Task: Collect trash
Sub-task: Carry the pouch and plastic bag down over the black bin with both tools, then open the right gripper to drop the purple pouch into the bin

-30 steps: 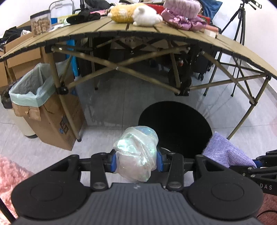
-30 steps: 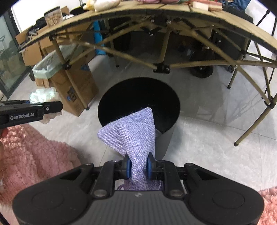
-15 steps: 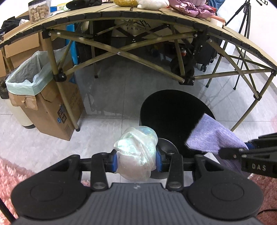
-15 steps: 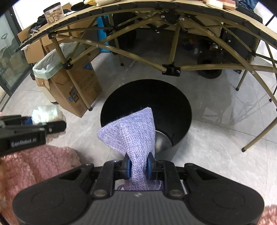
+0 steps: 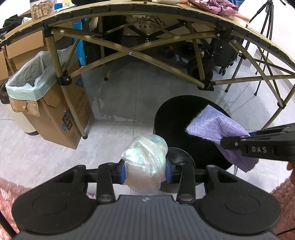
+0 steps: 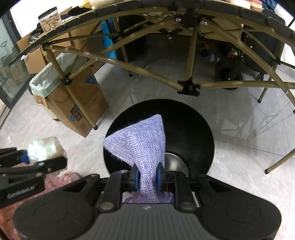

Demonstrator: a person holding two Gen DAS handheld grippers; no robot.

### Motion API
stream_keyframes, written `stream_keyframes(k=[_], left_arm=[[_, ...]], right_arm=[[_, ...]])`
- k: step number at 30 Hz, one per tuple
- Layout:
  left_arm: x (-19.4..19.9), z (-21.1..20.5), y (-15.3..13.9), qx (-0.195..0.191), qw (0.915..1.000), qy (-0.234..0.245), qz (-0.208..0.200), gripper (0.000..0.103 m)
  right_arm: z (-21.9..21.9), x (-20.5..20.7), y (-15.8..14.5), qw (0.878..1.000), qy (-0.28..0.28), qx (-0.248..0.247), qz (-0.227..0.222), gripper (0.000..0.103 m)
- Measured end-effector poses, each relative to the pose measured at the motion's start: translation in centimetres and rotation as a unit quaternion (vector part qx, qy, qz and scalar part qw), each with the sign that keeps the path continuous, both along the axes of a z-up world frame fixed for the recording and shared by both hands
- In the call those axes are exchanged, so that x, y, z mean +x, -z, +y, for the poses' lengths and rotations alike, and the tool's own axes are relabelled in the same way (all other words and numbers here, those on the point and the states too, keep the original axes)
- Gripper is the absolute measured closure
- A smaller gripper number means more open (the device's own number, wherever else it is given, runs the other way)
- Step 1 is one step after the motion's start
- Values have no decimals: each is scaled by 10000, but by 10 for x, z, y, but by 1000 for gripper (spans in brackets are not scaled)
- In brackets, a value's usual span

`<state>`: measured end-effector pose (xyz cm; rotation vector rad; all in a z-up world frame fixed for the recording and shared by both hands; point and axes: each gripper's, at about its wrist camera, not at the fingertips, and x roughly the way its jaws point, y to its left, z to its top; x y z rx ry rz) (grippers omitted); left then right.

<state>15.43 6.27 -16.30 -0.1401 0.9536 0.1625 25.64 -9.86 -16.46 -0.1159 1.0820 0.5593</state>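
Note:
My left gripper [image 5: 145,170] is shut on a crumpled clear plastic bag [image 5: 144,160], held just left of the round black bin [image 5: 177,118] on the floor. The same bag [image 6: 43,148] and left gripper [image 6: 27,157] show at the left of the right wrist view. My right gripper [image 6: 147,175] is shut on a purple woven cloth pouch [image 6: 140,144], which hangs over the open mouth of the black bin [image 6: 195,129]. In the left wrist view that pouch [image 5: 215,127] sticks out over the bin's right rim.
A folding camping table [image 5: 147,11] with crossed legs [image 5: 129,53] stands just beyond the bin. A cardboard box lined with a pale green bag [image 5: 35,81] sits at the left. Pink shaggy rug [image 5: 7,193] lies near me. A tripod [image 5: 265,24] stands at the right.
The right gripper carried the purple pouch in over the black bin's mouth. The table and bin have drawn nearer in both views. The left gripper still pinches the plastic bag.

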Motion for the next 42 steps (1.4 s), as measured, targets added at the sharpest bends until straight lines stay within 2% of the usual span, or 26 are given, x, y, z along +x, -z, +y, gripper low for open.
stream_keyframes(k=[14,16,19,21,24,27,32,42], left_arm=[[25,2,6,75,9998,-150,54,64],[26,2,7,69,9998,-150,85,64],[26,3,9,72,9998,-153,118,64],[26,4,10,63,9998,-171,128,64],[26,6,10,47,9997,-198,138,64],[26,6,10,69,9997,-202,137,64],[26,5,10,84,9996,-223,140,64],[27,1,6,175,9996,-181,88,64]], right_arm=[[14,39,35,9999,48,39,135,83],[15,42,38,9999,44,27,143,78],[16,43,41,9999,46,-38,84,64],[16,45,42,9999,84,-53,52,41],[15,46,41,9999,95,-87,-11,20],[12,47,41,9997,179,-151,-64,5],[5,49,41,9995,246,-171,-78,0],[-4,45,32,9995,219,-165,-173,0]])
